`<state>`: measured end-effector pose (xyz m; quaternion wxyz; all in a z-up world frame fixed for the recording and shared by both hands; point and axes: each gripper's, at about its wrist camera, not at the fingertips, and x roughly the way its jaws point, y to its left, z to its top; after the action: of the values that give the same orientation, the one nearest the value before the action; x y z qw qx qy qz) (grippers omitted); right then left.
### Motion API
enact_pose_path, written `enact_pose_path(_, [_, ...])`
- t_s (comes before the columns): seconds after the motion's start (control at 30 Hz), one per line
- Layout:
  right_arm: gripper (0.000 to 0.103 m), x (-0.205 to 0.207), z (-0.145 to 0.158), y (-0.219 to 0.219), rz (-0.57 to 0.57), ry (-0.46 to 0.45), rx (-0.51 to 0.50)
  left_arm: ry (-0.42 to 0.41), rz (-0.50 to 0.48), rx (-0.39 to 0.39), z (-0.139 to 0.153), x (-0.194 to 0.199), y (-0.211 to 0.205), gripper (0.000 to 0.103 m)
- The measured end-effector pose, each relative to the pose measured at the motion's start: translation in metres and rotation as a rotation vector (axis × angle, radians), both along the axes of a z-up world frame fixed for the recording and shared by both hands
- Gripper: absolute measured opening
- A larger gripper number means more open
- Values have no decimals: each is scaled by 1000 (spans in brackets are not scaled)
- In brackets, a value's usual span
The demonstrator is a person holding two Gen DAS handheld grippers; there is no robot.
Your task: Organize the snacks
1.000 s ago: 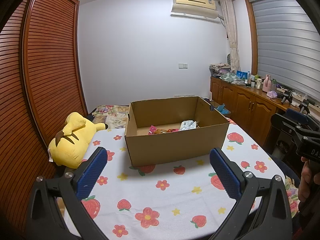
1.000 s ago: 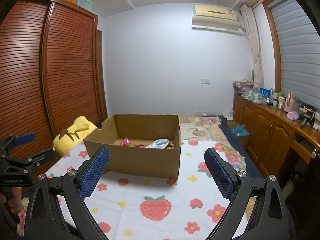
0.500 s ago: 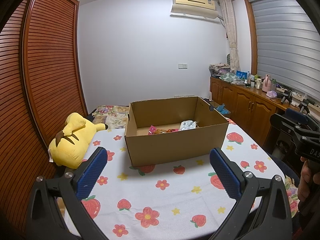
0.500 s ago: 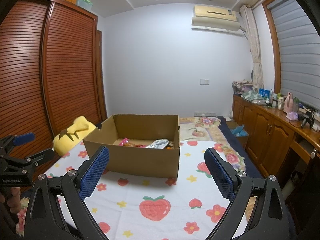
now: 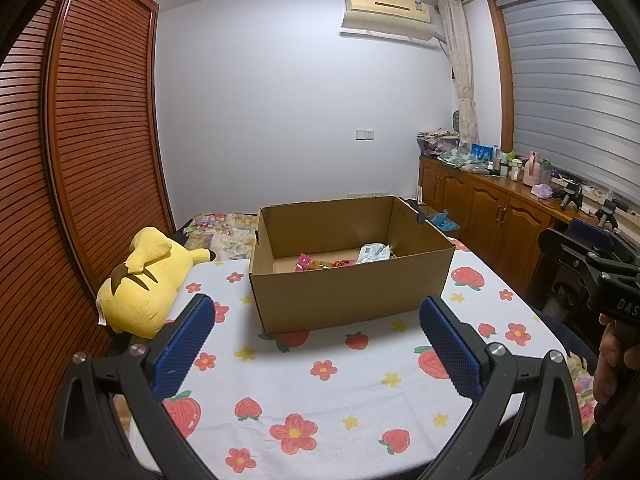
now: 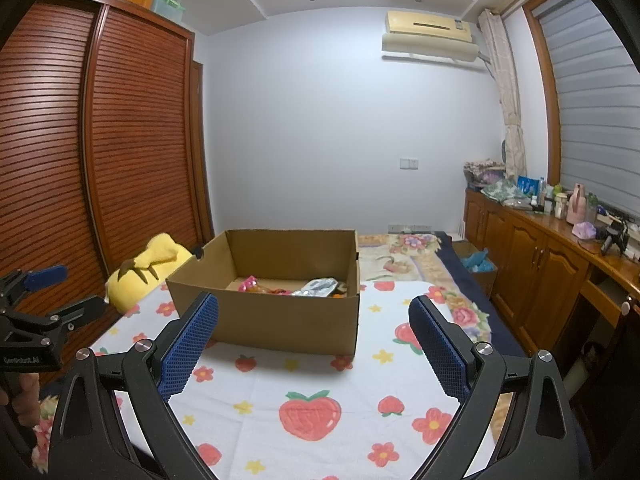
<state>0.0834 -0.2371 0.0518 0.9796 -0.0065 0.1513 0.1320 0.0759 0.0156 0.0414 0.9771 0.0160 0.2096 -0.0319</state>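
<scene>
Nearest the cardboard box [image 5: 348, 268], on its near side, the left gripper [image 5: 316, 340] is held level above the strawberry-print tablecloth [image 5: 320, 384], its 2 blue-padded fingers [image 5: 184, 344] spread wide with nothing between them. The right gripper [image 6: 312, 344] is posed the same way, released and empty, pointed at the box from that same near side. In the right wrist view the left gripper is also seen at the far left edge, gripped by a hand [image 6: 20, 396]; in the left wrist view the other hand [image 5: 612, 364] is seen at the right edge.

Compared with the frames 1 second and half a second ago, nothing is seen to have moved; both grippers are kept in the same pose.

The box stands just beyond both sets of fingertips, apart from them. Inside it, on its floor, the snacks [image 5: 340, 260] lie: a pink packet, orange wrappers and a silver pouch [image 6: 316, 287]. Left of the box, a yellow plush toy [image 5: 148, 280] lies on the tablecloth's edge.
</scene>
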Motion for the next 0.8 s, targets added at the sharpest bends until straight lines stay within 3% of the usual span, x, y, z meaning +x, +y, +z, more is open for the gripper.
enact_pose_path(0.8, [98, -2, 0, -1, -2, -2, 1, -3, 1, 0, 1, -2, 0, 103])
